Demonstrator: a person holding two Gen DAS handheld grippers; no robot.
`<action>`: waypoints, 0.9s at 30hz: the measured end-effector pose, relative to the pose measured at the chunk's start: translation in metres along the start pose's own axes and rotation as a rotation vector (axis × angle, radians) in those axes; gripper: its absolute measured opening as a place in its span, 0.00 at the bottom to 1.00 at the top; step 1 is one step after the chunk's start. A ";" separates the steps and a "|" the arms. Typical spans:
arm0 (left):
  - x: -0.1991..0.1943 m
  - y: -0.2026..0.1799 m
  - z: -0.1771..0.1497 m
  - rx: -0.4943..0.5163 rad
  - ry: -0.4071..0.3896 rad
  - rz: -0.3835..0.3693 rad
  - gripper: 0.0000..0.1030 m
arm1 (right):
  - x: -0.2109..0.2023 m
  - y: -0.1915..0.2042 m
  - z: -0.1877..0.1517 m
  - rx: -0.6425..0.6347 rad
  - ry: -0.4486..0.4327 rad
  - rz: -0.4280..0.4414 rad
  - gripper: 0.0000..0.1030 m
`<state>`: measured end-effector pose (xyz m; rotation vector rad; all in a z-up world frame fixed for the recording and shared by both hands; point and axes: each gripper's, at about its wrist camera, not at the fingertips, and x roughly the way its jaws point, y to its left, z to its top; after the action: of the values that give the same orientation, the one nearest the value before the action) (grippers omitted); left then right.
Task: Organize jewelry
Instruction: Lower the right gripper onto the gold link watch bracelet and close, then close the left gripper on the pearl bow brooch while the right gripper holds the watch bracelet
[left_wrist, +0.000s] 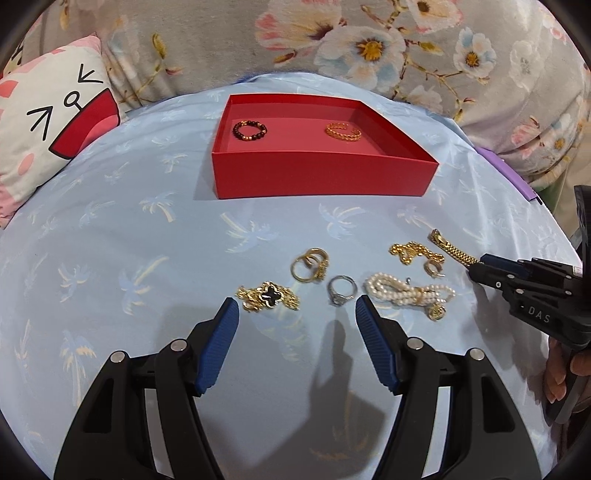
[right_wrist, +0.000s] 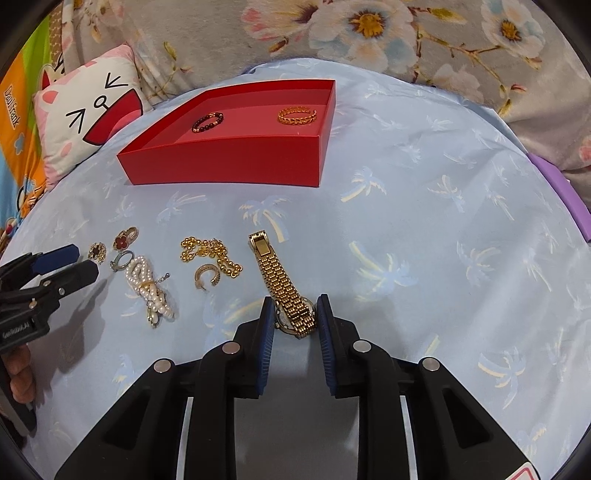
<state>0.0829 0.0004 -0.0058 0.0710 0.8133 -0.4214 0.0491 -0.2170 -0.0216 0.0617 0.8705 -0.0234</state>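
Observation:
A red tray (left_wrist: 321, 173) (right_wrist: 229, 162) holds a dark bead bracelet (left_wrist: 249, 130) (right_wrist: 207, 122) and a gold bangle (left_wrist: 342, 131) (right_wrist: 297, 115). My left gripper (left_wrist: 297, 308) is open and empty above the cloth, near a black-clover gold bracelet (left_wrist: 269, 295) and a silver ring (left_wrist: 341, 290). My right gripper (right_wrist: 294, 308) is closed on the case end of a gold watch (right_wrist: 280, 280), whose band lies on the cloth; it also shows in the left wrist view (left_wrist: 452, 249). A pearl bracelet (left_wrist: 406, 291) (right_wrist: 149, 288), gold rings (left_wrist: 309, 264) and a gold chain (right_wrist: 210, 254) lie nearby.
The light blue palm-print cloth (right_wrist: 443, 240) covers a round surface. A cat-face pillow (left_wrist: 55, 122) sits at the far left. A floral blanket (left_wrist: 369, 48) lies behind. A purple edge (right_wrist: 557, 184) shows at the right. A small gold hoop (right_wrist: 207, 276) lies by the chain.

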 end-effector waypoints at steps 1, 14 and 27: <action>0.000 -0.002 0.000 0.004 0.002 0.003 0.62 | -0.001 0.000 -0.001 0.007 0.003 -0.001 0.21; 0.006 -0.057 0.003 0.033 0.035 -0.062 0.62 | -0.015 -0.002 -0.017 0.040 0.003 -0.021 0.21; 0.032 -0.088 0.015 0.021 0.062 0.054 0.62 | -0.017 -0.006 -0.019 0.052 0.017 0.000 0.21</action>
<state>0.0785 -0.0942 -0.0096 0.1255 0.8659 -0.3780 0.0236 -0.2222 -0.0209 0.1104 0.8870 -0.0457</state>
